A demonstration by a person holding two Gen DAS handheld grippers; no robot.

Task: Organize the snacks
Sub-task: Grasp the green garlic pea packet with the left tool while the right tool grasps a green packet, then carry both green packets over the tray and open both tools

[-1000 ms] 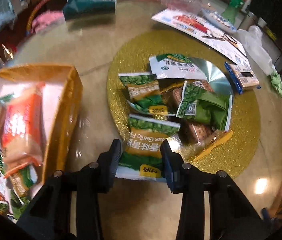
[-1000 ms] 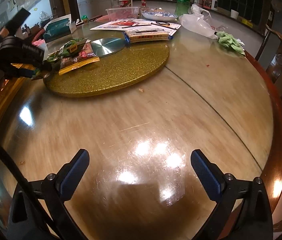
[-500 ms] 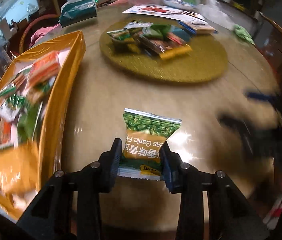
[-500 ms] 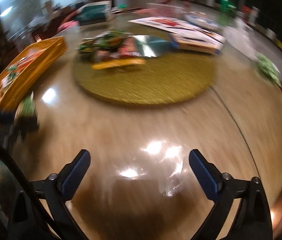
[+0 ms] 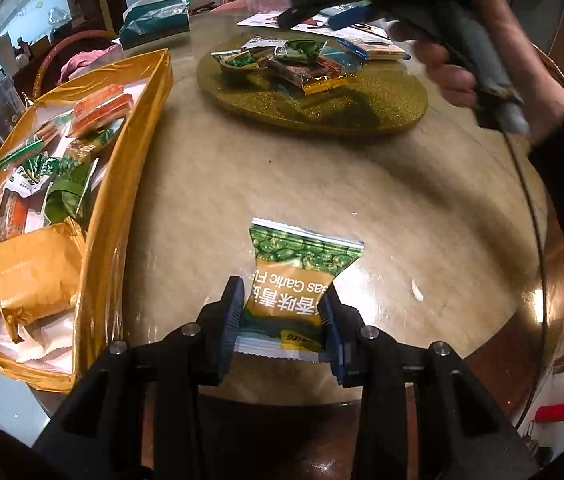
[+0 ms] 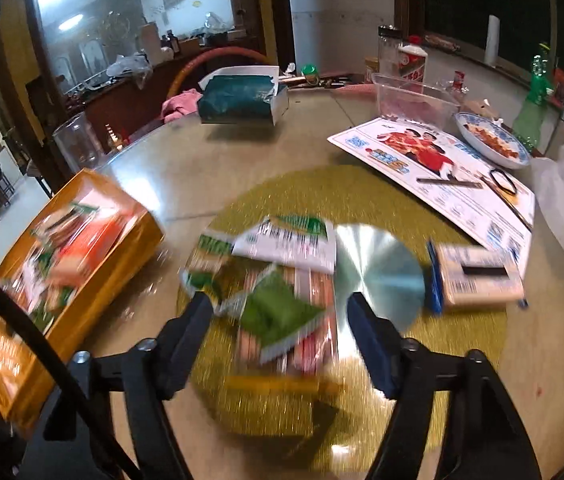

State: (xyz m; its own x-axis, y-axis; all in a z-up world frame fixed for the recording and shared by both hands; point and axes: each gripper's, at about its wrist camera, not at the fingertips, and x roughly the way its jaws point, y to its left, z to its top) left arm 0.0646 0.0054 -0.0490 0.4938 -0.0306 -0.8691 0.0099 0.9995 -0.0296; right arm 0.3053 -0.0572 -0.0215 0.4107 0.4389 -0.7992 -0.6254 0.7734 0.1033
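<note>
My left gripper [image 5: 282, 320] is shut on a green and orange garlic peas packet [image 5: 298, 276], held above the table near its front edge. The gold snack box [image 5: 121, 184], full of several packets, lies to its left; it also shows in the right wrist view [image 6: 93, 300]. My right gripper [image 6: 282, 316] is open, hovering over a green packet [image 6: 277, 312] in the snack pile on the round gold mat [image 6: 422, 208]. In the left wrist view the pile [image 5: 294, 64] sits on the mat at the far side, with the right gripper body above it.
A silver disc [image 6: 378, 272] and a blue-edged biscuit pack [image 6: 478, 276] lie on the mat. A poster [image 6: 434, 168], a plate [image 6: 490, 140], a clear tub [image 6: 414, 100], a teal tissue pack [image 6: 241, 100] and a green bottle [image 6: 534, 108] stand further back.
My left gripper has carried the peas packet off the mat toward the table's near edge beside the box. My right gripper has moved forward from the bare table to over the snack pile.
</note>
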